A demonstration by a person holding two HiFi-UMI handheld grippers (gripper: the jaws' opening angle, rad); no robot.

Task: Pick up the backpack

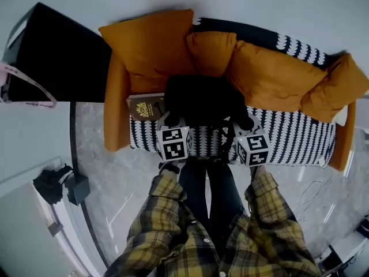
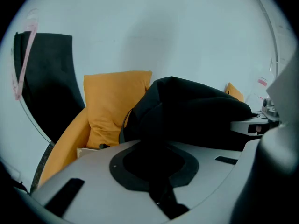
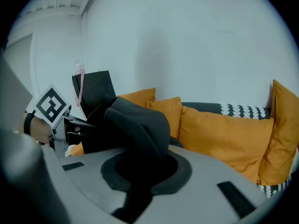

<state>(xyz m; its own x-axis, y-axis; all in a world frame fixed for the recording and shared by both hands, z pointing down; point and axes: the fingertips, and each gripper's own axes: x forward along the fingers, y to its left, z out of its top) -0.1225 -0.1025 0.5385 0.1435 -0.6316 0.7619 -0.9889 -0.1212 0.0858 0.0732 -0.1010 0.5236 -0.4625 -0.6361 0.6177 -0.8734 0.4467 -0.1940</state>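
Since each pair of jaws is pinched almost shut on a fold of its black fabric, the backpack (image 1: 202,100) hangs between the left gripper (image 2: 156,164) and the right gripper (image 3: 142,169), apparently above the seat of the sofa (image 1: 288,134); gripping both sides likely keeps the soft load level.

a: where's the backpack (image 1: 202,100)?
b: mid-sofa (image 1: 288,137), before the cushions (image 1: 271,74). the left gripper (image 2: 156,167) is on its left side, the right gripper (image 3: 145,169) on its right.
a: and the book (image 1: 145,107)?
b: on the seat, just left of the backpack, near the left armrest.
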